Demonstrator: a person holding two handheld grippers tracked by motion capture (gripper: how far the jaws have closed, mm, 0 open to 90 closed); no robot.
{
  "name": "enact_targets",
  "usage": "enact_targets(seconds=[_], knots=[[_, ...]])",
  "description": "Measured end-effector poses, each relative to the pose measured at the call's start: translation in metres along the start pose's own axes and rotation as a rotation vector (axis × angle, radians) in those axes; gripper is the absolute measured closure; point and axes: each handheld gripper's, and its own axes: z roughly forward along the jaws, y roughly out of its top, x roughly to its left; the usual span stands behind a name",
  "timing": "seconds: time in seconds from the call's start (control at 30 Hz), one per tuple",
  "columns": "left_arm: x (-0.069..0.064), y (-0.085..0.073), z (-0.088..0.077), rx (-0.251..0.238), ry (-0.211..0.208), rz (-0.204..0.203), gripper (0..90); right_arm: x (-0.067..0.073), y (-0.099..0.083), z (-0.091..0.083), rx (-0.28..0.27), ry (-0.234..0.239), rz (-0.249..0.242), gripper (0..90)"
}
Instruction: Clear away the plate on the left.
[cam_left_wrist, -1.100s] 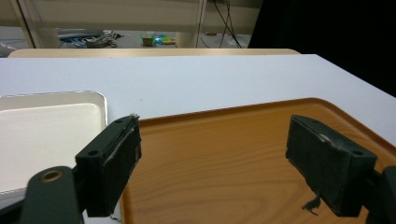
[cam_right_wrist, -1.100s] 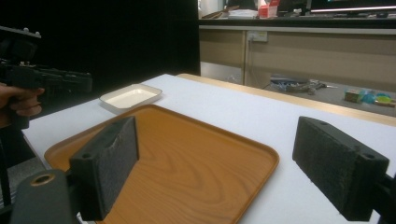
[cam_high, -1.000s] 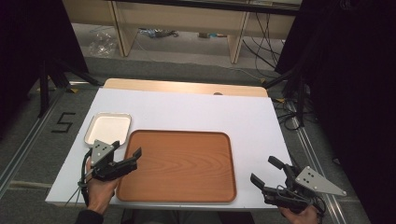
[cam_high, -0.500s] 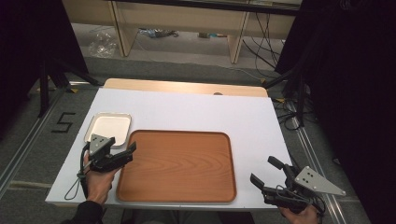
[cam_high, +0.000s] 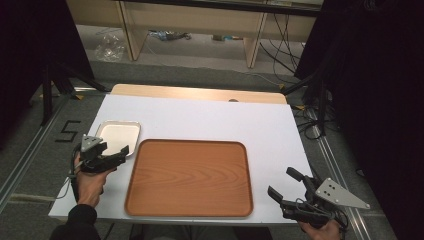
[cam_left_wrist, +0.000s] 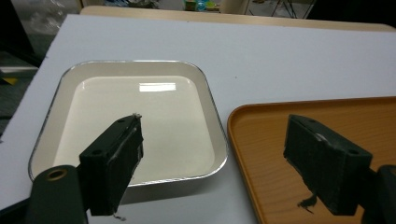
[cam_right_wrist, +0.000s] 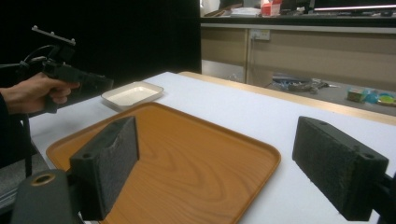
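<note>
While both lie bare, white dish (cam_high: 119, 135) adjoins wooden tray (cam_high: 190, 177) (left).

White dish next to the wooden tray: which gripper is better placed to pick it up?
Left. The left gripper is open at the white dish's near edge. The right gripper is open beyond the wooden tray's far side.

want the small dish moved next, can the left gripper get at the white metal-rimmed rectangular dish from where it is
Probably yes: the left gripper hovers open at the near edge of the white metal-rimmed rectangular dish, with nothing between them.
</note>
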Motion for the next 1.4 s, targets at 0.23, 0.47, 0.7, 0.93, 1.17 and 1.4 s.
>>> enact_targets(seconds=[0.23,0.47,0.7,0.93,1.17,1.4], knots=[[0.017,-0.001,0.006,0.036,0.056,0.014,19.8,0.002,0.0,0.0,-0.003,-0.011,0.007,15.5],[0.054,0.011,0.018,0.082,0.115,-0.045,21.3,0.002,0.001,-0.001,0.014,0.004,0.007,15.5],[0.081,0.01,0.031,0.15,0.147,-0.085,24.5,0.002,0.0,0.0,-0.006,-0.007,0.009,15.5],[0.092,0.012,0.034,0.144,0.182,-0.097,31.2,0.002,0.0,0.0,-0.001,0.004,0.013,15.5],[0.099,0.01,0.041,0.181,0.204,-0.097,44.7,0.001,0.0,-0.001,0.019,-0.002,0.013,15.5],[0.106,0.01,0.049,0.224,0.192,-0.084,57.3,0.001,0.001,-0.001,0.011,0.002,0.009,15.5]])
